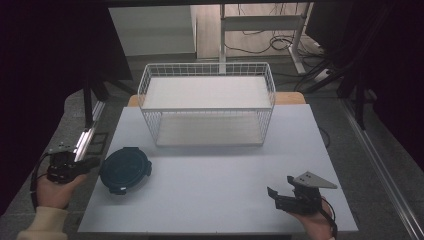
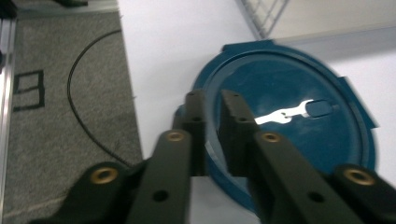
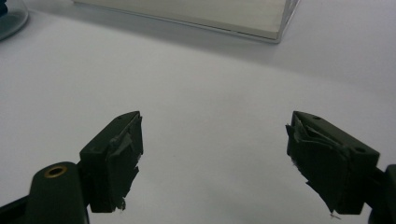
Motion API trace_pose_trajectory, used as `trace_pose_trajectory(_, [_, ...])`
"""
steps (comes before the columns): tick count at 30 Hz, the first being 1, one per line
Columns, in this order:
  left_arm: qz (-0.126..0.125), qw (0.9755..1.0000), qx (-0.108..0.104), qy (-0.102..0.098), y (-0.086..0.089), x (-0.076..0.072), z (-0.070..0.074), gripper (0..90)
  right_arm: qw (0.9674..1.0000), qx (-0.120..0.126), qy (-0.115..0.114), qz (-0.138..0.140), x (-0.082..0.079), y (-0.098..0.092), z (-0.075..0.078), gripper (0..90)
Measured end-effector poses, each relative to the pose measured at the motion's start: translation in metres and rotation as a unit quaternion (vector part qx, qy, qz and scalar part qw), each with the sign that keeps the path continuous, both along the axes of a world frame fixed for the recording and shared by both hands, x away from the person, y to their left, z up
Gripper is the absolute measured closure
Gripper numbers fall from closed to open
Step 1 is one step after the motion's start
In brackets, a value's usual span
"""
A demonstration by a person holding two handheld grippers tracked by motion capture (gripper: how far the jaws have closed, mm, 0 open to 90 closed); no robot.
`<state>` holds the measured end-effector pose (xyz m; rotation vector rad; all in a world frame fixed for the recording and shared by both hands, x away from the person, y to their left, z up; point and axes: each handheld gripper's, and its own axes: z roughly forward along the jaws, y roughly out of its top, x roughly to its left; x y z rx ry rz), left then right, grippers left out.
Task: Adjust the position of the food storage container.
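Observation:
A round dark blue lidded container (image 1: 125, 169) sits at the table's left edge. My left gripper (image 1: 95, 162) reaches it from the left. In the left gripper view the jaws (image 2: 212, 100) stand nearly together, with the near rim of the container's lid (image 2: 289, 140) pinched between the pads. A small white mark and a latch show on the lid's top. My right gripper (image 1: 281, 186) rests low at the front right of the table. Its jaws (image 3: 215, 135) are wide apart over bare white tabletop, with nothing between them.
A white two-level wire rack (image 1: 207, 82) stands at the back middle of the white table (image 1: 215, 200); its base (image 3: 196, 14) lies ahead of the right gripper. Grey carpet with a black cable (image 2: 74, 93) borders the table's left edge.

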<state>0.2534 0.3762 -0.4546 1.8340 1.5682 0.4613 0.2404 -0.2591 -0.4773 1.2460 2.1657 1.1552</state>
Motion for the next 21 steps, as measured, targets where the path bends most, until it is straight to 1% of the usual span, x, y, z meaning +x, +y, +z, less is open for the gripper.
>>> trace_pose_trajectory(2, [0.004, 1.0000, 0.002, 0.008, 0.005, 0.001, -0.003, 85.3, 1.0000, -0.001, 0.001, 0.001, 0.000, 0.000, -0.001, 18.4])
trace_pose_trajectory(6, [0.014, 0.9995, 0.007, 0.029, 0.010, 0.005, -0.013, 89.4, 1.0000, -0.004, 0.001, 0.000, 0.001, 0.000, -0.001, 18.4])
trace_pose_trajectory(8, [0.018, 0.9990, 0.007, 0.040, 0.013, 0.008, -0.018, 89.5, 1.0000, -0.004, 0.001, 0.000, 0.001, 0.000, -0.002, 18.4])
trace_pose_trajectory(10, [0.018, 0.9981, 0.010, 0.057, 0.018, 0.013, -0.026, 89.7, 1.0000, -0.005, 0.002, -0.003, 0.001, -0.001, -0.002, 18.7])
trace_pose_trajectory(11, [0.018, 0.9981, 0.010, 0.057, 0.018, 0.013, -0.026, 89.7, 1.0000, -0.005, -0.001, -0.004, 0.001, -0.001, -0.002, 18.9])
trace_pose_trajectory(13, [0.020, 0.9974, 0.010, 0.068, 0.021, 0.016, -0.030, 89.7, 1.0000, -0.007, -0.003, -0.006, 0.001, -0.001, -0.002, 19.0])
trace_pose_trajectory(15, [0.019, 0.9972, 0.007, 0.072, 0.022, 0.018, -0.031, 89.7, 1.0000, -0.006, -0.004, -0.006, 0.001, 0.000, -0.002, 19.0])
trace_pose_trajectory(20, [0.009, 0.9957, 0.005, 0.092, 0.018, 0.024, -0.041, 89.7, 0.9999, -0.010, -0.002, -0.007, 0.001, 0.000, -0.003, 19.0])
trace_pose_trajectory(21, [0.009, 0.9957, 0.005, 0.092, 0.018, 0.024, -0.041, 89.7, 0.9999, -0.010, -0.002, -0.007, 0.001, 0.000, -0.003, 19.0])
